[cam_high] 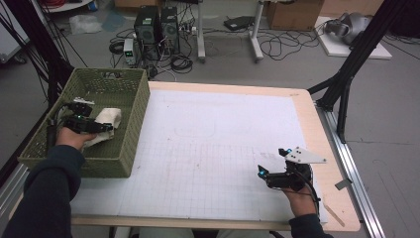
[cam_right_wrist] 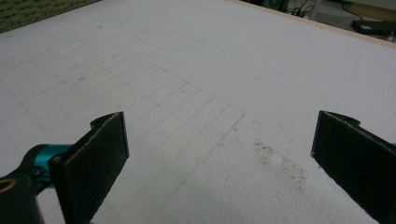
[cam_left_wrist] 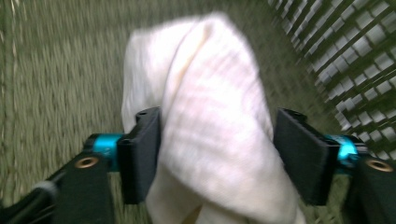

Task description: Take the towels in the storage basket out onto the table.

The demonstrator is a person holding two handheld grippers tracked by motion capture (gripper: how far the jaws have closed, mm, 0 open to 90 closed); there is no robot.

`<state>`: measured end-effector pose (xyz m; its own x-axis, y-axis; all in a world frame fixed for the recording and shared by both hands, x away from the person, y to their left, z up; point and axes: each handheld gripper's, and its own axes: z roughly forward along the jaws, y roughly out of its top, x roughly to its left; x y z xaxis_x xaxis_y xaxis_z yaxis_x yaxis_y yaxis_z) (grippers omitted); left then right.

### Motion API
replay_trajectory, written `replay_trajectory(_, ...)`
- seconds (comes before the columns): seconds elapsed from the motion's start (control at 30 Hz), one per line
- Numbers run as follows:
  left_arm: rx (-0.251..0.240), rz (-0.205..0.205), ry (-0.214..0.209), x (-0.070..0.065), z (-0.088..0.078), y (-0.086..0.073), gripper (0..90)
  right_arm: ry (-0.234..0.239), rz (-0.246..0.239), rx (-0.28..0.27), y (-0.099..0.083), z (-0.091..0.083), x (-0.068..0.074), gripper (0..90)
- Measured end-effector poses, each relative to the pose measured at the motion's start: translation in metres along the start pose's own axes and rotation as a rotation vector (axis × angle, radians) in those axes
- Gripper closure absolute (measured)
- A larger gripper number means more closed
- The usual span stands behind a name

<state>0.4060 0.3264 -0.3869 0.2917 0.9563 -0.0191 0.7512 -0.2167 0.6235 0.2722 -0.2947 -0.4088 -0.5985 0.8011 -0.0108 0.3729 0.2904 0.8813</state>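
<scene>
With the white cloth (cam_left_wrist: 210,121) bunched between our left gripper (cam_left_wrist: 217,154)'s spread, not yet pinching jaws inside the green basket (cam_high: 133,106), we risk snagging only a fold that slips as we lift.

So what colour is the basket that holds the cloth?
Olive green basket, woven; the cloth is white. The high view shows it best.

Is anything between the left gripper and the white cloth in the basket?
Nothing visible. The cloth already sits between the left gripper jaws inside the green basket; one pad touches it, and the other stands just clear.
</scene>
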Motion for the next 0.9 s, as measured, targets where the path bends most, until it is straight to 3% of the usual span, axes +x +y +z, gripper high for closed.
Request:
replay_trajectory(0.07,0.012,-0.002,0.001,0.000,0.000,0.000,45.5,0.000,0.000,0.002,0.000,0.000,0.000,3.2)
replay_trajectory(0.1,0.013,-0.002,0.000,0.000,0.000,0.000,45.5,0.000,0.000,0.002,0.000,0.000,0.000,3.2)
replay_trajectory(0.13,0.015,0.012,-0.013,-0.001,-0.001,0.000,59.0,0.001,0.003,0.002,0.000,0.000,0.000,3.2)
replay_trajectory(0.23,-0.006,0.020,-0.006,-0.002,-0.003,0.001,68.7,-0.001,0.004,0.001,-0.001,-0.001,0.000,3.2)
replay_trajectory(0.5,-0.124,-0.053,-0.031,0.005,-0.016,0.000,75.2,-0.004,0.002,0.000,0.000,-0.002,0.000,3.2)
replay_trajectory(0.67,-0.158,-0.056,-0.029,0.005,-0.022,0.000,76.8,-0.005,0.001,0.001,0.000,-0.002,0.000,3.2)
replay_trajectory(0.77,-0.199,-0.067,-0.022,0.007,-0.028,0.000,77.9,-0.005,-0.002,-0.002,0.000,-0.002,0.000,3.1)
replay_trajectory(0.8,-0.233,-0.074,-0.021,0.009,-0.033,0.000,78.1,-0.004,0.000,-0.004,0.000,-0.002,0.000,3.2)
replay_trajectory(0.9,-0.262,-0.084,-0.016,0.011,-0.039,-0.001,78.4,-0.003,0.006,-0.001,0.000,-0.002,0.000,3.2)
